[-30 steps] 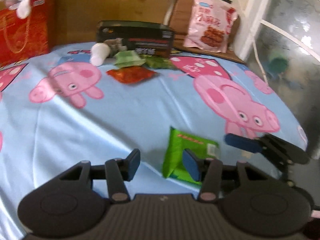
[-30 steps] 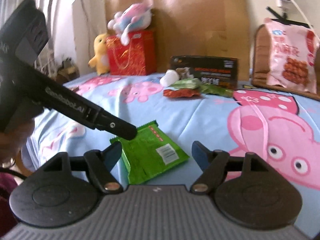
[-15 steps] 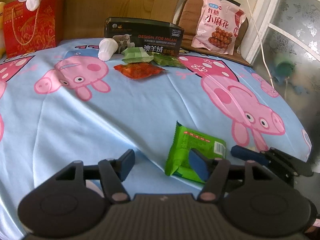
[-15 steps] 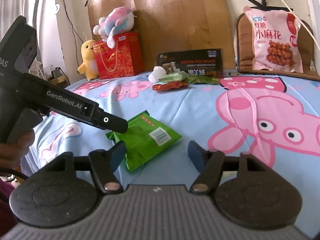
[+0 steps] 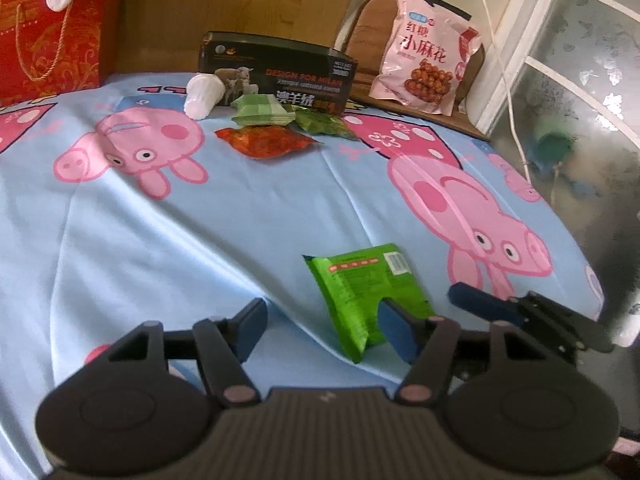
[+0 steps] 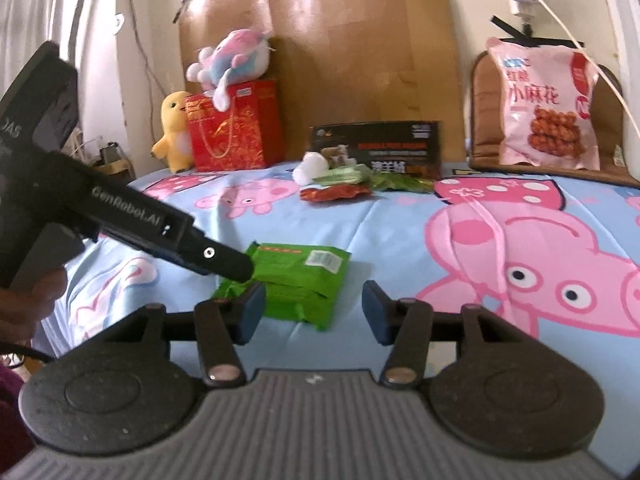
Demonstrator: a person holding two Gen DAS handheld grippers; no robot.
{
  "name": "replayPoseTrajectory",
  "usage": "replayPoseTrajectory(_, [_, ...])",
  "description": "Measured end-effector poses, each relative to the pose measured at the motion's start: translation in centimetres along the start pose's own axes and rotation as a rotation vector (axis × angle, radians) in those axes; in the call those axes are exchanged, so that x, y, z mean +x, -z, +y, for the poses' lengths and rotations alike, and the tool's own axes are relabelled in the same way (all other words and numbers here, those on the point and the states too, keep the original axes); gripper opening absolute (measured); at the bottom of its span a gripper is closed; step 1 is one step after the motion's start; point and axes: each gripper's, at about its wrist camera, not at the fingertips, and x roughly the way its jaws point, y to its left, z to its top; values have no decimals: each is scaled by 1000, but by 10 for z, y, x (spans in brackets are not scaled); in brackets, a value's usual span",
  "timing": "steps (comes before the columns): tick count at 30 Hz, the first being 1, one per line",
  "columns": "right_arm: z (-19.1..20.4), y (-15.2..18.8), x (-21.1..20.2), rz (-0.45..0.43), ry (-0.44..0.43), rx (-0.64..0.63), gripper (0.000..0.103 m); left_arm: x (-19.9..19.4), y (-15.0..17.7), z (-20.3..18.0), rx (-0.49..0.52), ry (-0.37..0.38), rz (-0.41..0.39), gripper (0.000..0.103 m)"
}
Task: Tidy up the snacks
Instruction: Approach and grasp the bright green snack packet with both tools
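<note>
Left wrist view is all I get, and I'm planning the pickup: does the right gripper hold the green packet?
Observer: No. The right gripper is open, and its jaws have just been closing. The packet lies flat just ahead of them, ungripped.
Operator: Anything left of the red bag?
Observer: A yellow plush stands against the bag's left side.
</note>
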Motion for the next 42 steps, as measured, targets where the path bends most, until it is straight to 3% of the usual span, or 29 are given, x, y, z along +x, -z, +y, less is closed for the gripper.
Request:
replayPoseTrajectory(12, [5, 2, 9, 32, 0, 0, 57, 3, 4, -4, 36, 38, -20, 64])
replayPoseTrajectory(18, [9, 0, 13, 31, 13, -17, 56, 3, 5, -4, 48, 67, -20, 53])
replayPoseTrajectory(22, [9, -1, 15, 27, 47, -34, 56, 2, 5, -4, 70, 113, -18, 52])
replayPoseTrajectory(32, [10, 0, 23, 2, 29, -63, 58, 12, -6, 3, 68, 93, -25, 56])
replayPoseTrajectory(42, [-7, -4, 28, 6, -102, -125, 58, 18, -9, -22, 105, 3, 1, 63])
